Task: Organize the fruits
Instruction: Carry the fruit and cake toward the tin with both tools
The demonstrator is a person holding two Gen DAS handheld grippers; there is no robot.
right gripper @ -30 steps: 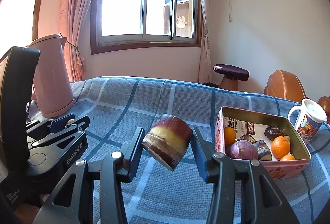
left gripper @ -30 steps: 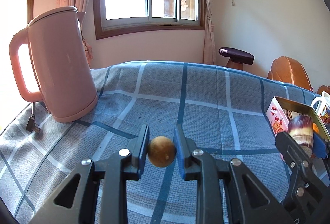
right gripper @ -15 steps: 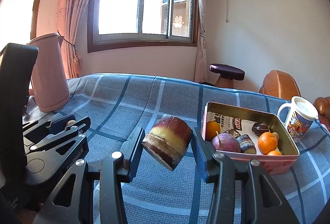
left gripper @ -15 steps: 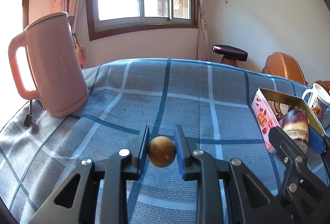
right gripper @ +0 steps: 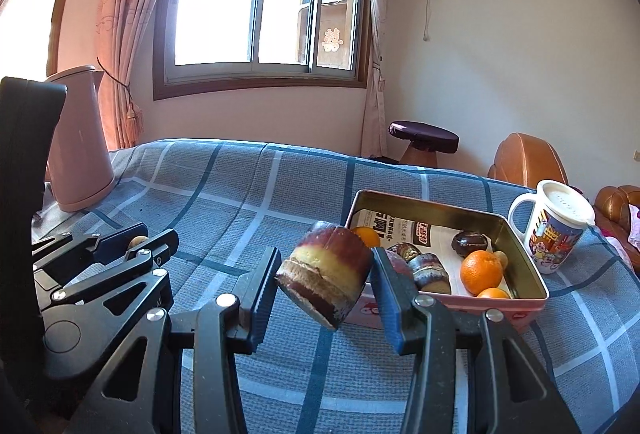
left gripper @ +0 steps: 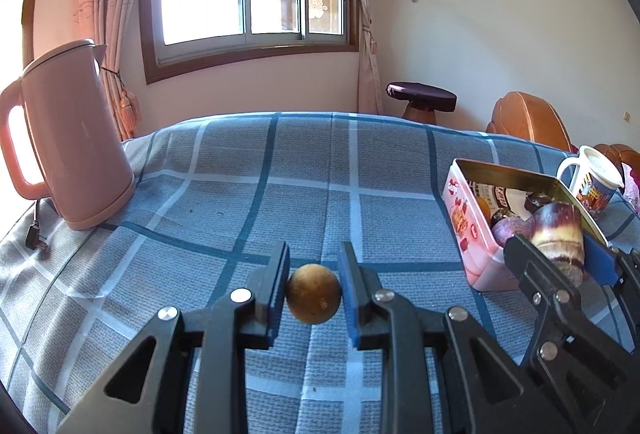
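Holding two things at once, I start with my left claw (left gripper: 313,288). Its jaws are pinched tight on a small round brown fruit (left gripper: 313,299), one pad on each side, up off the blue checked cloth (left gripper: 280,170). I think this fruit is light and has a thin, hard skin. It is round, so it could roll or pop out if I squeeze off-center. Gripping across its fat middle, as now, looks best to me.

My right claw (right gripper: 326,284) is closed on a short chunk of sugarcane (right gripper: 326,274), purple outside with a yellow band. It sits tilted between the pads, also in the air, just near the front left corner of the tin. I think it is stiff, woody and heavier than the little fruit. Its smooth skin may be slippery, so holding it across the round sides seems right.

Moving outward, a pink tin box (right gripper: 532,266) lies on the cloth to the right. Inside it I see oranges (right gripper: 481,271), another cane piece (right gripper: 430,270), a purple round fruit partly hidden, dark brown round things (right gripper: 470,242) and a printed paper on its floor. There is bare room in the far part.

Just right of the tin stands a lidded cartoon mug (right gripper: 554,226). Far left stands a pink kettle (left gripper: 68,138).
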